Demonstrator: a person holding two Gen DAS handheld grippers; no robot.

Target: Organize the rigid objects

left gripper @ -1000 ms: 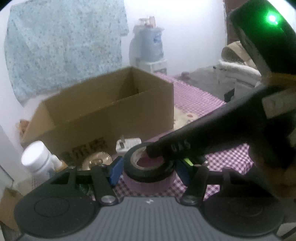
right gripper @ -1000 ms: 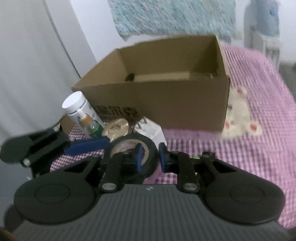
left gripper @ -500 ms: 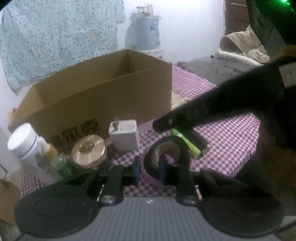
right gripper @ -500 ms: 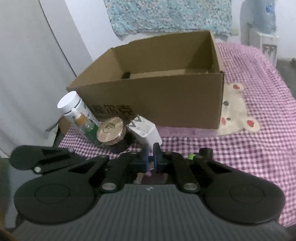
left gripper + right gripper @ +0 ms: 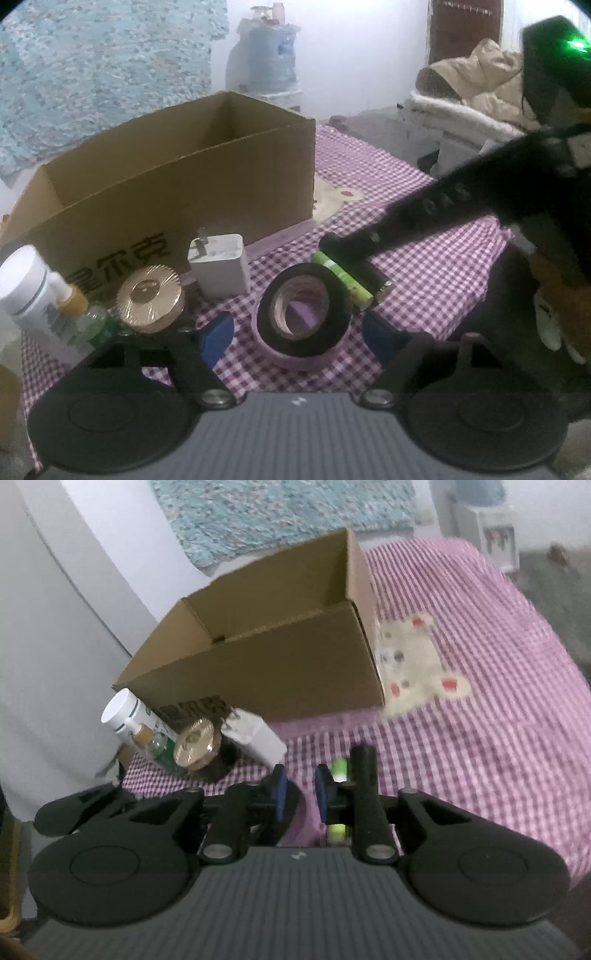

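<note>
A black tape roll (image 5: 303, 314) stacked on a pink one lies on the checked cloth (image 5: 424, 266). My left gripper (image 5: 299, 338) straddles it, jaws opening, blue pads (image 5: 218, 336) clear of both sides. My right gripper (image 5: 301, 794) is shut with nothing between its pads. In the left wrist view its dark tip (image 5: 332, 247) hovers just behind the roll, over a green cylinder (image 5: 341, 277). That green cylinder (image 5: 340, 766) shows just right of the right gripper's fingers.
An open cardboard box (image 5: 166, 192) stands behind. In front of it sit a white charger (image 5: 218, 266), a gold-lidded jar (image 5: 149, 299), a white bottle (image 5: 26, 288) and a small amber-capped bottle (image 5: 74, 299). A bear print (image 5: 413, 664) marks the cloth right of the box (image 5: 258, 664).
My left gripper pinched the tape roll's rim half a second ago and has since opened wide around it. My right gripper left the roll's hole and shifted right, towards the green cylinder.
</note>
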